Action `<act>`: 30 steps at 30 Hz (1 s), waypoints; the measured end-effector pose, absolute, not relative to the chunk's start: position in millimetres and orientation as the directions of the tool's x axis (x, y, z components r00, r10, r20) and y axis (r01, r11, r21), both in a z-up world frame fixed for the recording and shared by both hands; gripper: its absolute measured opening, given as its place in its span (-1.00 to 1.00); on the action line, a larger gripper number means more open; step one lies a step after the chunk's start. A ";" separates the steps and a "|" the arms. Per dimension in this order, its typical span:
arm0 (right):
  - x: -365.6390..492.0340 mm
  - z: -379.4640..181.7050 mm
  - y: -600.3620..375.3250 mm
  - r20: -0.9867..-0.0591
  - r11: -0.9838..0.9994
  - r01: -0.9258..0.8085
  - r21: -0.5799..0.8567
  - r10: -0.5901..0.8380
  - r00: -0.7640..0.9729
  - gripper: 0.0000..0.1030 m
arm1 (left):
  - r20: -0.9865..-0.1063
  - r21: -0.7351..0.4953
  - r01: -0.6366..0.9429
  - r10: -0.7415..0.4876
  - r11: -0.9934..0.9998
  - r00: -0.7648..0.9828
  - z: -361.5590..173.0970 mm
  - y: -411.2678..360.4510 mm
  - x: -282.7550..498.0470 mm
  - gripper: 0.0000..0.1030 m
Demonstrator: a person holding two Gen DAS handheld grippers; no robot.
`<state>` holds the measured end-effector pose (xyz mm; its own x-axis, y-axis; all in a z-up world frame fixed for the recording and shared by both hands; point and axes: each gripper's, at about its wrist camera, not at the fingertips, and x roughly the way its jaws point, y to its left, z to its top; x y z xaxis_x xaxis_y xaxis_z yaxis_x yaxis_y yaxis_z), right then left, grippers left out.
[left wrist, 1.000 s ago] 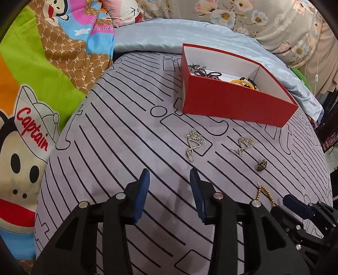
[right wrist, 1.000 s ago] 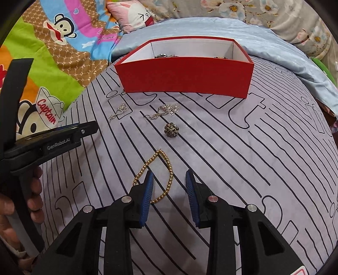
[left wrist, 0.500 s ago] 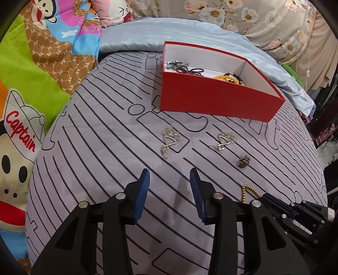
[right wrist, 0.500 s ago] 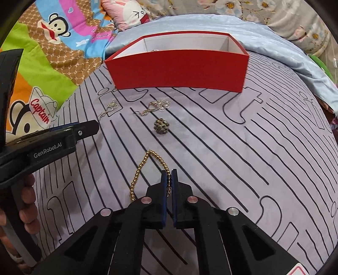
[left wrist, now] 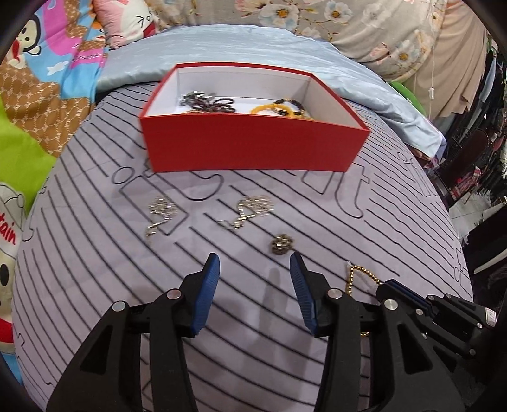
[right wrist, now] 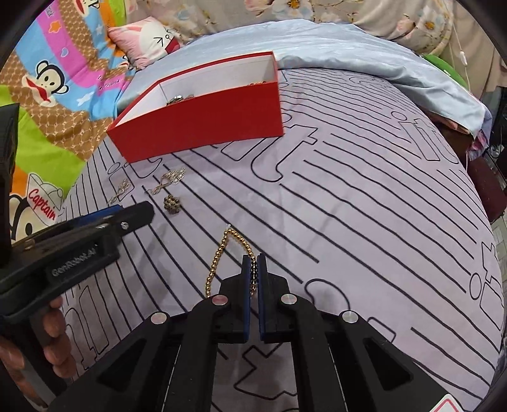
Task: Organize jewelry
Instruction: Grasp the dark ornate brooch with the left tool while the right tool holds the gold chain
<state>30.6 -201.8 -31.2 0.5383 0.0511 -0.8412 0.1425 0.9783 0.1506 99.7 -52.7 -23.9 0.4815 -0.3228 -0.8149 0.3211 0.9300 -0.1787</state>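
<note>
Since a second ago, the right gripper (right wrist: 253, 263) has clamped onto the gold bead chain (right wrist: 218, 260) lying on the striped cloth (right wrist: 364, 206). Left gripper (left wrist: 255, 269) hovers empty, jaws opening, near the brooch (left wrist: 280, 244); red box (left wrist: 250, 145) lies beyond.

A bed fills the scene, covered by a grey sheet (left wrist: 317, 222) with black line patterns. A pale blue quilt (left wrist: 221, 47) lies at its far end, a cartoon monkey blanket (right wrist: 57, 82) on the left, floral pillows (left wrist: 317, 19) behind, and a beige curtain (left wrist: 453, 57) at right
</note>
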 end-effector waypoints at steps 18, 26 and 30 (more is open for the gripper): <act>27.6 -39.7 -217.5 -0.837 0.965 0.165 0.204 0.085 0.541 -0.94 | -0.832 -0.150 0.333 -0.301 0.931 0.466 -37.4 -80.5 109.3 -0.37; 27.5 -40.2 -218.1 -0.837 0.964 0.165 0.208 0.088 0.541 -0.94 | -0.831 -0.146 0.332 -0.298 0.932 0.470 -39.9 -82.2 111.6 -0.49; 27.6 -40.4 -218.0 -0.837 0.964 0.165 0.208 0.089 0.540 -0.95 | -0.832 -0.141 0.337 -0.296 0.931 0.469 -40.6 -83.3 112.8 -0.65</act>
